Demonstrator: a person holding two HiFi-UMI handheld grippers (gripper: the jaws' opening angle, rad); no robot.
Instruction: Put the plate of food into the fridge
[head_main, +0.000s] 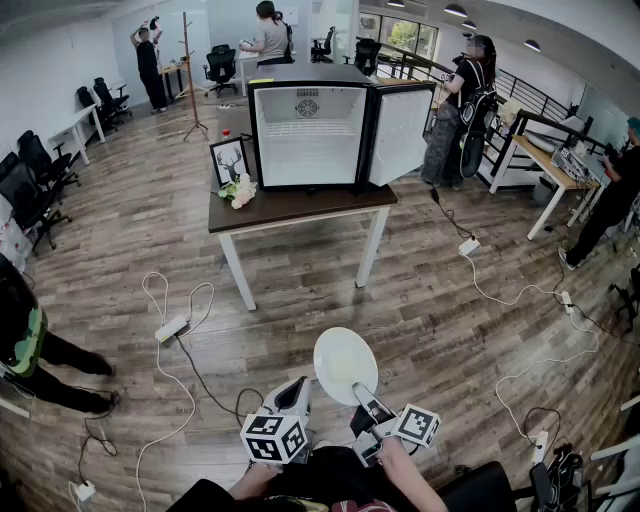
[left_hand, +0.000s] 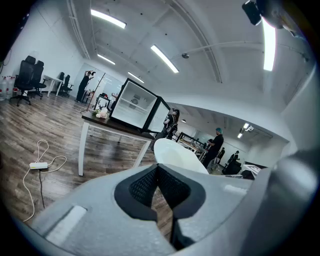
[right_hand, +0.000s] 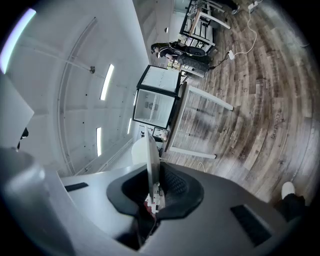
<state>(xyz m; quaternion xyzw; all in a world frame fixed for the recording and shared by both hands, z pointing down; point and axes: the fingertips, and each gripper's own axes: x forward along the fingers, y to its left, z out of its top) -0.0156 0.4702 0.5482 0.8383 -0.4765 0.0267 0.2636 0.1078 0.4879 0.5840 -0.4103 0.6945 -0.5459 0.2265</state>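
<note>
A white plate (head_main: 345, 362) hangs over the wooden floor just in front of me; its top looks plain white. My right gripper (head_main: 360, 392) is shut on the plate's near rim. In the right gripper view the plate (right_hand: 151, 155) stands edge-on between the pads of that gripper (right_hand: 152, 172). My left gripper (head_main: 298, 392) floats just left of the plate, shut and holding nothing; in its own view the left gripper (left_hand: 158, 170) points past the plate (left_hand: 177, 155). The small fridge (head_main: 310, 135) stands ahead on a dark table (head_main: 300, 207), its door (head_main: 400, 135) swung open to the right and its white inside bare.
A framed deer picture (head_main: 229, 160) and a bunch of flowers (head_main: 238, 192) sit on the table's left end. Cables and a power strip (head_main: 172, 328) trail over the floor between me and the table. Several people stand around, with office chairs (head_main: 30, 190) left and a desk (head_main: 545, 165) right.
</note>
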